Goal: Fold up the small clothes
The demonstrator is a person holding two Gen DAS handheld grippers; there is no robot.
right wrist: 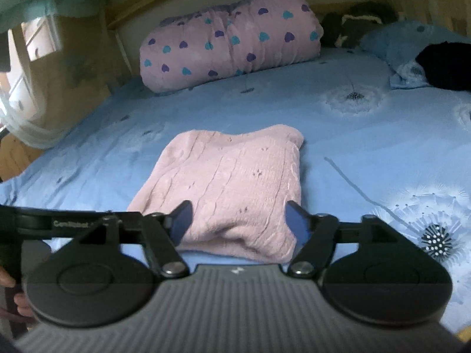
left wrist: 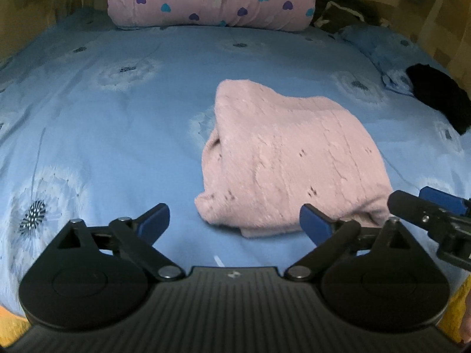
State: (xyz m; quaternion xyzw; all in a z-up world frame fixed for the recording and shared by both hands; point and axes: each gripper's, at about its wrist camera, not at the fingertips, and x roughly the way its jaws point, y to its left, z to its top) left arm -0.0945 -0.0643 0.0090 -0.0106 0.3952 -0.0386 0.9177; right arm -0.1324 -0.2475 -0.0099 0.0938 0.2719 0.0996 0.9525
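Observation:
A pink knitted sweater [left wrist: 291, 161] lies folded into a compact bundle on the blue bedsheet [left wrist: 117, 135]; it also shows in the right wrist view [right wrist: 232, 185]. My left gripper [left wrist: 235, 223] is open and empty, just in front of the bundle's near left corner. My right gripper [right wrist: 238, 217] is open and empty, its fingers either side of the bundle's near edge, held just above it. The right gripper also shows at the right edge of the left wrist view [left wrist: 435, 214].
A rolled pink quilt with hearts [left wrist: 209, 0] lies at the head of the bed. A black garment [left wrist: 441, 97] rests on a blue pillow [right wrist: 394, 44] at the right. The dandelion-print sheet [right wrist: 382, 135] spreads to all sides.

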